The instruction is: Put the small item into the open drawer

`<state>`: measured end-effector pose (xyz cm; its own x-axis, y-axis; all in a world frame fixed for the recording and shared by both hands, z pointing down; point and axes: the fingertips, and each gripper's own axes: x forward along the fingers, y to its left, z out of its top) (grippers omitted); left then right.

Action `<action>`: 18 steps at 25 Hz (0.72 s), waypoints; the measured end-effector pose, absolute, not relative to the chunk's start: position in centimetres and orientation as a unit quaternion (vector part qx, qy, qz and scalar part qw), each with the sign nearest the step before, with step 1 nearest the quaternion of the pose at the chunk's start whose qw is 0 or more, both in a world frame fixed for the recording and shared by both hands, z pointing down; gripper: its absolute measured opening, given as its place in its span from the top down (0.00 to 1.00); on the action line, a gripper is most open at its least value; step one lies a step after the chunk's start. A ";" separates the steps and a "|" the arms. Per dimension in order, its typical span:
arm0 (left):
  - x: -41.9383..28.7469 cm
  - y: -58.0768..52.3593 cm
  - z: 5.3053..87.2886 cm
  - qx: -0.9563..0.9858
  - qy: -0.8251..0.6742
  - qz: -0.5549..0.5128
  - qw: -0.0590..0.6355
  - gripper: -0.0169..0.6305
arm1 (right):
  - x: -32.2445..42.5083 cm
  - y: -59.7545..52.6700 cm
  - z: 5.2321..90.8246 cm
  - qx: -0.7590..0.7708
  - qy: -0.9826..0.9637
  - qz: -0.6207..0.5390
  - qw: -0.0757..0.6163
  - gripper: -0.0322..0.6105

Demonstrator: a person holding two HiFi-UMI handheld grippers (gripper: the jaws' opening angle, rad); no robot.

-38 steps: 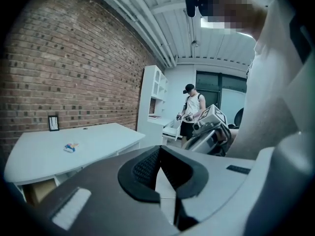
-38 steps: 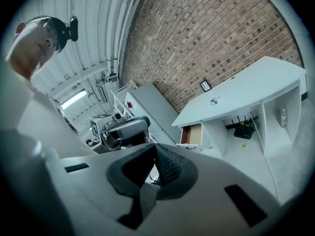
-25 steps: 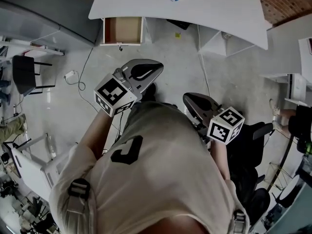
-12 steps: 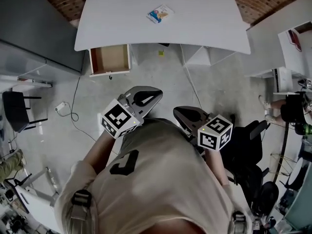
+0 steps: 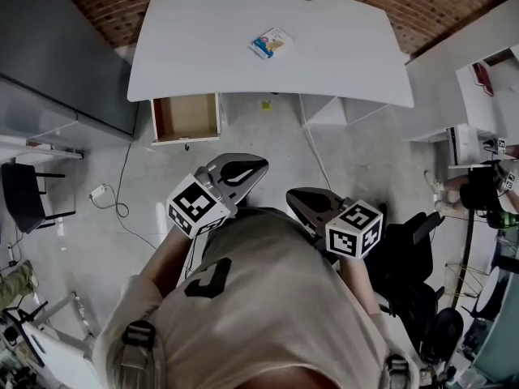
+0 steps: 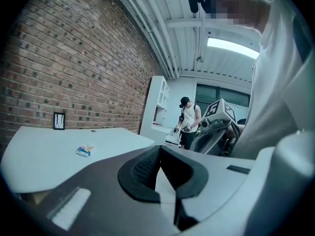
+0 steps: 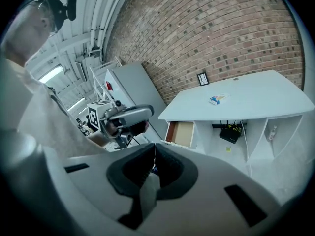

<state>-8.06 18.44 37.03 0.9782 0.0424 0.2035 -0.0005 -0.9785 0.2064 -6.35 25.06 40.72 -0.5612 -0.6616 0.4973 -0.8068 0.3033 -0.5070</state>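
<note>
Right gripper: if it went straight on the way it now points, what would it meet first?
The right gripper would probably meet the floor beside the open drawer, before the desk; depth is unclear.

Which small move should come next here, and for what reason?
Probably step closer to the desk and open the right gripper. It and the left gripper are both shut and empty, while the small packet lies on the desk, well away from both. The drawer already stands open.
</note>
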 end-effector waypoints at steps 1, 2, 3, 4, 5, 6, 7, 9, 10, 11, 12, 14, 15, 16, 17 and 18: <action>-8.5 18.1 37.0 0.989 0.007 0.102 0.107 0.97 | -6.7 24.7 40.7 0.455 -0.803 0.372 0.100 0.94; -8.9 17.7 37.0 0.989 0.002 0.101 0.108 0.97 | -7.0 24.3 40.7 0.452 -0.804 0.372 0.103 0.94; -9.3 17.3 37.1 0.989 -0.003 0.101 0.108 0.97 | -7.4 23.9 40.7 0.448 -0.806 0.371 0.107 0.94; -9.8 16.8 37.3 0.989 -0.008 0.103 0.107 0.97 | -7.7 23.5 40.7 0.445 -0.808 0.371 0.110 0.94; -10.3 16.4 37.5 0.989 -0.013 0.105 0.106 0.97 | -8.1 23.1 40.7 0.441 -0.810 0.370 0.113 0.94; -10.9 16.1 37.6 0.989 -0.018 0.106 0.106 0.97 | -8.5 22.8 40.7 0.438 -0.811 0.371 0.115 0.94; -11.4 15.7 37.7 0.988 -0.023 0.106 0.107 0.97 | -8.9 22.5 40.8 0.434 -0.812 0.372 0.118 0.94; -12.4 15.0 37.8 0.988 -0.031 0.106 0.107 0.97 | -9.7 21.9 40.8 0.427 -0.814 0.373 0.125 0.94; -12.9 14.6 37.8 0.988 -0.035 0.105 0.107 0.97 | -10.1 21.6 40.8 0.424 -0.815 0.373 0.129 0.94; -13.4 14.1 37.8 0.988 -0.040 0.106 0.105 0.97 | -10.4 21.3 40.9 0.421 -0.816 0.373 0.134 0.94; -14.0 13.6 37.9 0.988 -0.046 0.108 0.102 0.97 | -10.7 20.9 41.0 0.418 -0.817 0.372 0.138 0.94; -15.2 12.4 38.1 0.987 -0.058 0.113 0.094 0.97 | -11.3 20.4 41.2 0.413 -0.818 0.372 0.147 0.94; -15.8 11.8 38.2 0.987 -0.065 0.115 0.090 0.97 | -11.5 20.2 41.2 0.411 -0.818 0.372 0.150 0.94; -16.4 11.2 38.2 0.987 -0.073 0.118 0.087 0.97 | -11.6 20.1 41.3 0.410 -0.818 0.373 0.152 0.94; -17.0 10.8 38.1 0.986 -0.081 0.119 0.085 0.97 | -11.7 20.0 41.4 0.409 -0.818 0.375 0.153 0.94; -17.5 10.4 38.0 0.985 -0.089 0.119 0.084 0.97 | -11.7 19.9 41.4 0.408 -0.818 0.376 0.153 0.94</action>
<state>-17.50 10.35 38.01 0.9559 -0.1558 0.2491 -0.1956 -0.9701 0.1439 -11.74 19.94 41.42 -0.6209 -0.5519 0.5566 -0.7818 0.3843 -0.4911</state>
